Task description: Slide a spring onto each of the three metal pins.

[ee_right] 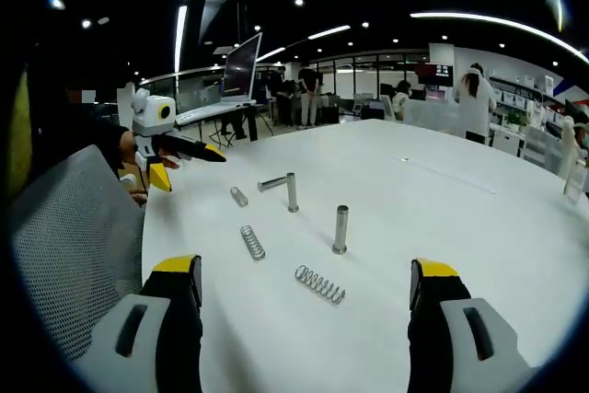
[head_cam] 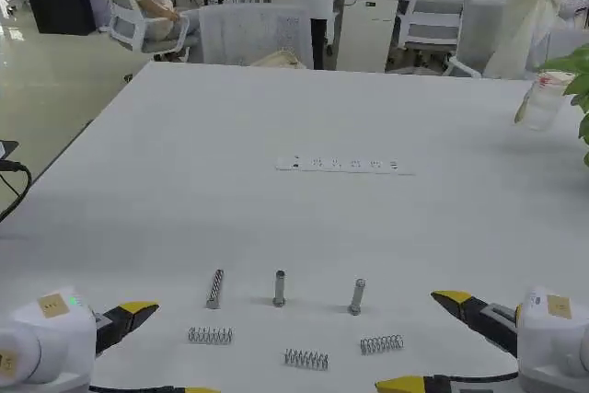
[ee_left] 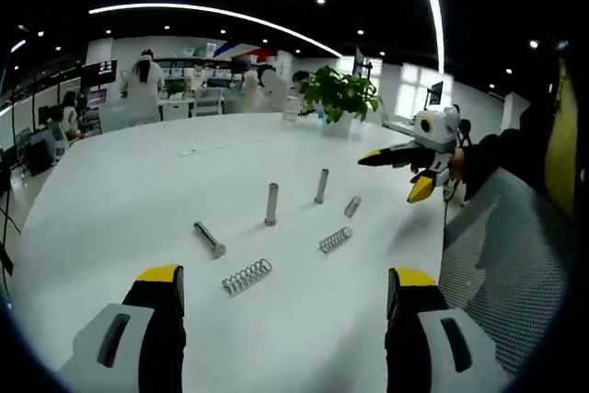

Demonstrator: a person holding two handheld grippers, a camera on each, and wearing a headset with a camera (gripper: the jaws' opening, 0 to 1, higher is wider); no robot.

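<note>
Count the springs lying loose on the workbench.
3: left spring lies before the toppled pin; middle spring before the centre pin; right spring before the right pin. None appears hidden.

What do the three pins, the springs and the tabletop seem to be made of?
Pins: likely steel, dull grey with a soft sheen.
Springs: thin coiled metal wire, probably steel, silvery.
Tabletop: smooth matte white, perhaps laminate; the look leaves it open.

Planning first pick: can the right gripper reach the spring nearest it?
Probably yes: the right gripper is open, and the spring lies on bare table just ahead of its jaws, nothing between.
</note>
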